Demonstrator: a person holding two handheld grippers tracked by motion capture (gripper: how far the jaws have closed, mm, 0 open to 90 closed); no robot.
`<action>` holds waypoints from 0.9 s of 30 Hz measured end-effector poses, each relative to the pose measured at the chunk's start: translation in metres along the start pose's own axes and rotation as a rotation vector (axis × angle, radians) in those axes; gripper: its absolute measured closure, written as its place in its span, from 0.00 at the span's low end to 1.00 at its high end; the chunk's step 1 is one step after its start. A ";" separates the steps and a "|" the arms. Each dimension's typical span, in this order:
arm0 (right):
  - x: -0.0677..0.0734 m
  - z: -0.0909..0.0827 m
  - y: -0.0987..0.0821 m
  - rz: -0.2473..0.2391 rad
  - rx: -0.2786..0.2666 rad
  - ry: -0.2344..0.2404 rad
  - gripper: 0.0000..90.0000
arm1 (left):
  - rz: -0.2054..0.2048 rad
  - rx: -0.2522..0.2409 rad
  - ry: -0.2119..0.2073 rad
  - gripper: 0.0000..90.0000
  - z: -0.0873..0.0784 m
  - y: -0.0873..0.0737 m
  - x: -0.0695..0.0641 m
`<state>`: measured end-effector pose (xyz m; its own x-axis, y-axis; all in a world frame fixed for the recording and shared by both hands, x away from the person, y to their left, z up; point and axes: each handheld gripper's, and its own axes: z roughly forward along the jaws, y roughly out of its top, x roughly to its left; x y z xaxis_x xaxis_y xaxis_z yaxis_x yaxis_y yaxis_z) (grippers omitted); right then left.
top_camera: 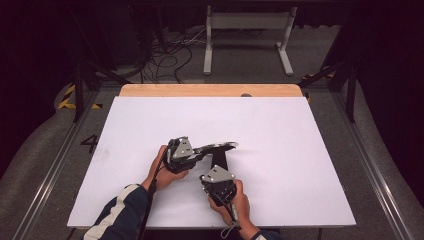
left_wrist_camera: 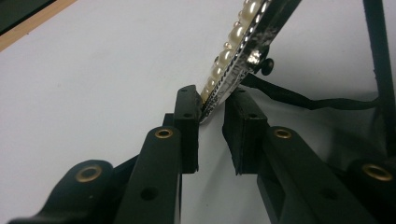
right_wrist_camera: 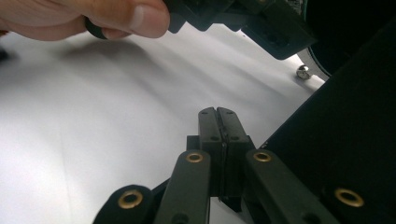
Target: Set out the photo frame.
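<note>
High view shows a white desk (top_camera: 280, 150) with a wooden strip (top_camera: 210, 90) along its far edge. Two hands come in from the near side, and each holds a gripper. The left gripper (top_camera: 197, 154) is near the middle of the desk and points to the right. It holds one end of a long thin band with pearls (top_camera: 220, 146). The band sticks out to the right, lifted a little above the desk. A black piece (top_camera: 221, 161) hangs under it, between the two grippers. What it is cannot be told.

In the left gripper view, the left gripper (left_wrist_camera: 212, 122) has its two black jaws around the near end of the pearl band (left_wrist_camera: 236, 42). The band's edge touches the left pad, and the right pad sits just beside it. White pearls run in a row along the band, with shiny stones at the edge. A black cord (left_wrist_camera: 303, 99) lies on the desk behind it.

The right gripper (top_camera: 216, 176) is nearer to the person and a bit to the right of the left one. In the right gripper view, the right gripper (right_wrist_camera: 217, 112) has its jaws pressed flat together, with nothing between them. They point over the white desk. The left hand (right_wrist_camera: 93, 18) shows at the top of that view. A big black shape (right_wrist_camera: 345, 135) is at the right.
</note>
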<state>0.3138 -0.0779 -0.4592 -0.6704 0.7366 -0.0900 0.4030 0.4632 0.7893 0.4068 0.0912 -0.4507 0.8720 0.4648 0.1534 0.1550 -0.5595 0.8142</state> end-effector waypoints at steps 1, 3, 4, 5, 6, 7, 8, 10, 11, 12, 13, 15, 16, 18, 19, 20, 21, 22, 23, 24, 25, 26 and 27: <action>-0.001 0.000 0.000 0.006 -0.001 0.006 1.00 | -0.001 0.001 0.001 0.85 0.000 0.000 0.000; -0.001 -0.001 -0.001 0.002 0.000 0.001 1.00 | -0.003 0.001 0.008 0.85 0.000 0.000 -0.001; -0.001 -0.002 -0.001 0.000 0.006 -0.006 1.00 | -0.001 0.004 0.008 0.85 0.000 0.000 -0.002; -0.001 -0.003 -0.001 0.006 0.007 -0.009 1.00 | 0.004 0.000 0.009 0.85 0.000 0.001 -0.002; -0.002 -0.004 -0.002 0.010 0.009 -0.010 1.00 | 0.002 -0.002 0.010 0.86 0.001 0.001 -0.003; -0.003 -0.005 -0.002 0.014 0.012 -0.014 1.00 | 0.002 0.001 0.010 0.86 0.001 0.001 -0.003; -0.005 -0.006 -0.003 0.017 0.014 -0.015 1.00 | 0.003 -0.003 0.012 0.86 0.001 0.001 -0.004; -0.008 -0.007 -0.004 0.027 0.012 -0.018 1.00 | 0.011 -0.003 0.015 0.87 0.001 0.001 -0.005; -0.009 -0.007 -0.004 0.030 0.012 -0.019 1.00 | 0.017 -0.002 0.019 0.87 0.002 0.001 -0.005; -0.010 -0.007 -0.005 0.028 0.013 -0.022 1.00 | 0.018 -0.001 0.020 0.87 0.002 0.002 -0.006; -0.010 -0.006 -0.005 0.023 0.014 -0.021 1.00 | 0.019 -0.001 0.019 0.87 0.002 0.002 -0.006; -0.011 -0.005 -0.007 0.016 0.026 -0.019 1.00 | 0.019 0.000 0.018 0.88 0.001 0.001 -0.006; -0.011 -0.005 -0.008 0.018 0.028 -0.019 1.00 | 0.018 -0.002 0.017 0.88 0.001 0.002 -0.006; -0.014 -0.004 -0.010 0.029 0.033 -0.013 1.00 | 0.032 0.004 0.020 0.89 0.000 0.002 -0.007; -0.015 -0.004 -0.010 0.034 0.034 -0.011 1.00 | 0.035 0.006 0.020 0.89 0.000 0.002 -0.008; -0.017 -0.005 -0.011 0.040 0.034 -0.008 1.00 | 0.037 0.004 0.021 0.89 0.000 0.002 -0.008; -0.019 -0.005 -0.011 0.050 0.037 -0.004 1.00 | 0.045 0.002 0.021 0.89 0.000 0.002 -0.009; -0.021 -0.006 -0.011 0.054 0.037 -0.002 1.00 | 0.050 0.004 0.026 0.89 0.000 0.002 -0.010; -0.023 -0.007 -0.012 0.068 0.038 0.003 1.00 | 0.049 0.004 0.024 0.89 0.000 0.002 -0.010; -0.025 -0.008 -0.012 0.072 0.041 0.005 1.00 | 0.052 0.004 0.023 0.89 0.000 0.002 -0.011; -0.026 -0.008 -0.013 0.070 0.043 0.004 1.00 | 0.054 0.005 0.022 0.89 0.000 0.002 -0.011; -0.027 -0.009 -0.013 0.070 0.046 0.001 1.00 | 0.055 0.007 0.021 0.89 -0.001 0.003 -0.012; -0.029 -0.009 -0.014 0.079 0.044 0.008 1.00 | 0.057 0.007 0.021 0.89 -0.001 0.003 -0.012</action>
<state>0.3221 -0.1101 -0.4618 -0.6402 0.7678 -0.0240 0.4813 0.4253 0.7664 0.3960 0.0848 -0.4496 0.8694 0.4466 0.2114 0.1089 -0.5906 0.7996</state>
